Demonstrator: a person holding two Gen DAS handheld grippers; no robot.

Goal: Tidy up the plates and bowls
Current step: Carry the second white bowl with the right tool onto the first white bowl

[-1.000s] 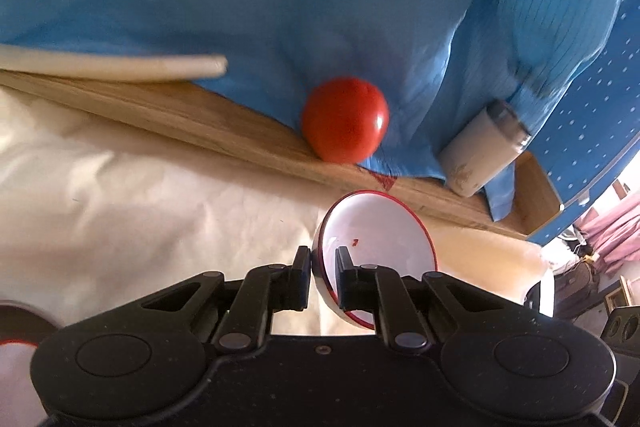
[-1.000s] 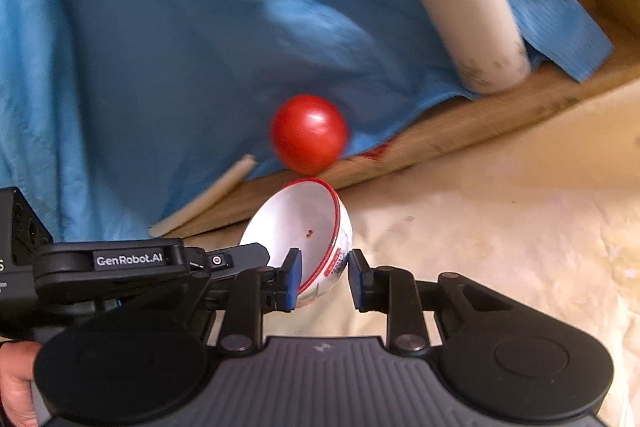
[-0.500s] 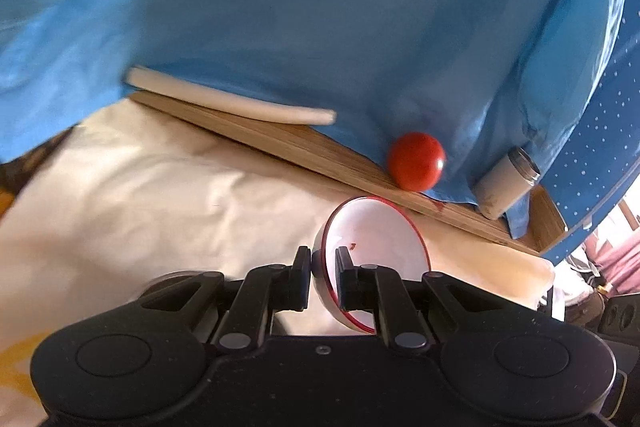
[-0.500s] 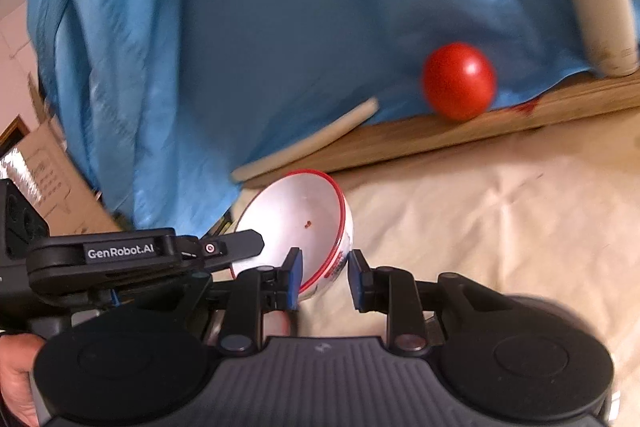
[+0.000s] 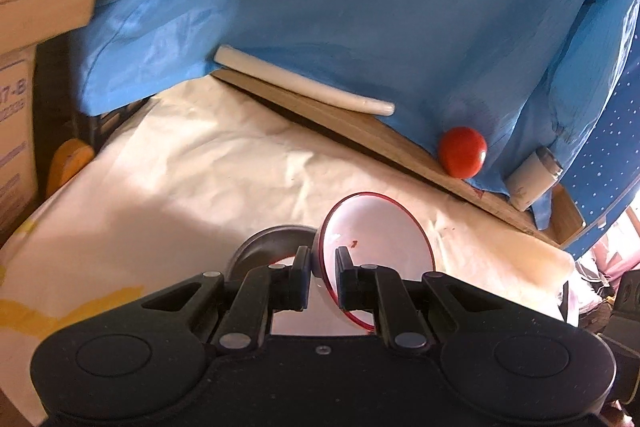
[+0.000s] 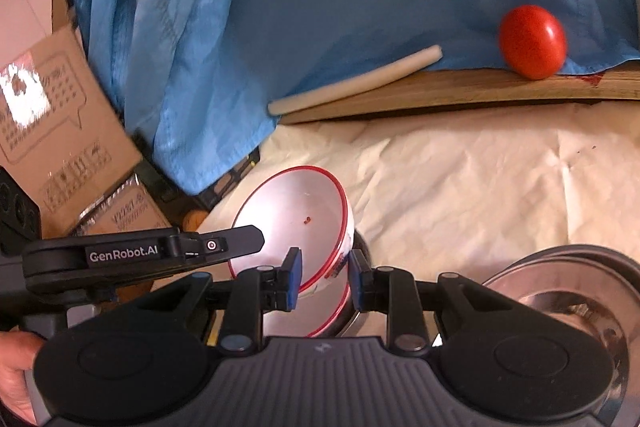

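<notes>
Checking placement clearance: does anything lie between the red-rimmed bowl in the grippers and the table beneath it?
Yes. Under the red-rimmed bowl, pinched by the left gripper and the right gripper, a second red rim shows, over a grey metal dish. Contact cannot be told.

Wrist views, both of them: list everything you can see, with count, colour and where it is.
white bowl: one, red rim, tilted, held over the table
dish beneath: one, white, red rim, mostly hidden
metal dishes: silver stack, lower right, count unclear
tomato: one, red, on board
wooden board: one, brown, table's back edge
rod: one, cream, on board
flask: one, cream, far right
cloth: blue, backdrop
paper: cream, covering table
cardboard boxes: brown, left
left gripper: black, shut on bowl's rim
right gripper: black, shut on bowl's wall
hand: lower left
</notes>
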